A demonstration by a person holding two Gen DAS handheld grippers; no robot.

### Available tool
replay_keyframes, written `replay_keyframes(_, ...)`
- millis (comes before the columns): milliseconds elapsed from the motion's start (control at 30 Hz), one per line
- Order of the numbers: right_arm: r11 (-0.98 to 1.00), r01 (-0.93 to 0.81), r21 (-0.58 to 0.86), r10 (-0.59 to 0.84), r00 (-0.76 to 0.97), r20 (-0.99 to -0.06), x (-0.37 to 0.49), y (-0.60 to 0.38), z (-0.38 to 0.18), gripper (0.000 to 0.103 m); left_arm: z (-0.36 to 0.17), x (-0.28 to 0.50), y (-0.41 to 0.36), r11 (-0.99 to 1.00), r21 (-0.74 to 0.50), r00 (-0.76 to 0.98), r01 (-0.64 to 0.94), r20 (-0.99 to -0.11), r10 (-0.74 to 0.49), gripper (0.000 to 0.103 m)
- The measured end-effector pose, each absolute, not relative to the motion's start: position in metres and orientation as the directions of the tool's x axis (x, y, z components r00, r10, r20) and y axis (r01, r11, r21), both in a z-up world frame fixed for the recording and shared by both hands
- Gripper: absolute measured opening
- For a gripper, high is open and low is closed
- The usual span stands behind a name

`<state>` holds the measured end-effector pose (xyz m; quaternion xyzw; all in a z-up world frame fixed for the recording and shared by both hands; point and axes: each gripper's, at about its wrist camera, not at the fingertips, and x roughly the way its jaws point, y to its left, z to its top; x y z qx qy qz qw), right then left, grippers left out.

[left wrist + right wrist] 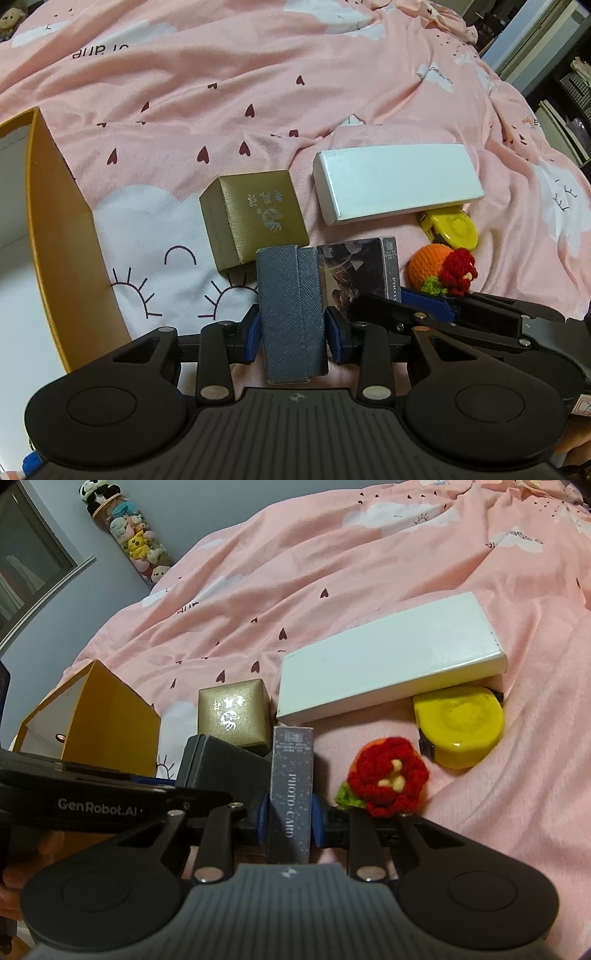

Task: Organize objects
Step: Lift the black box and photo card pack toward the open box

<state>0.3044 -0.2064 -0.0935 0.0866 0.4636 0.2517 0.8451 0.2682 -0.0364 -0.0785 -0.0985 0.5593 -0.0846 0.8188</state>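
Both grippers loaded, nothing visibly boxed yet.

Left wrist view: the left gripper (293,332) pinches a grey case (291,314) near the bed's (258,74) front edge; the yellow box (66,240) at the left looks empty, though only partly seen. Right wrist view: the right gripper (290,816) clamps a photo-card pack (291,786); gold box (234,712), white box (388,661), tape measure (461,727) and crochet flower (388,779) lie on the pink quilt, plush toys (136,539) on the wall.

bed: pink quilt (258,74) | wall: grey-blue (159,502) | window (26,554)
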Motion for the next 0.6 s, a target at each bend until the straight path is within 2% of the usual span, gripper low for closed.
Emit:
replay_keyframes(300, 0.860, -0.310, 0.404, 0.510, 0.509, -0.694, 0.269, -0.217, -0.052, 0.024, -0.026, 0.233, -0.027, 0.942, -0.326, 0.452, 0.077, -0.831, -0.325, 0.038)
replay_keyframes(467, 0.843, -0.327, 0.426, 0.537, 0.547, -0.642, 0.237, -0.217, -0.015, 0.024, 0.015, 0.197, -0.006, 0.921, -0.381, 0.542, 0.081, -0.759, -0.361, 0.038)
replay_keyframes(600, 0.817, -0.380, 0.434, 0.576, 0.573, -0.583, 0.212, -0.204, 0.017, 0.024, 0.049, 0.160, 0.023, 0.916, -0.399, 0.638, 0.054, -0.692, -0.338, 0.038)
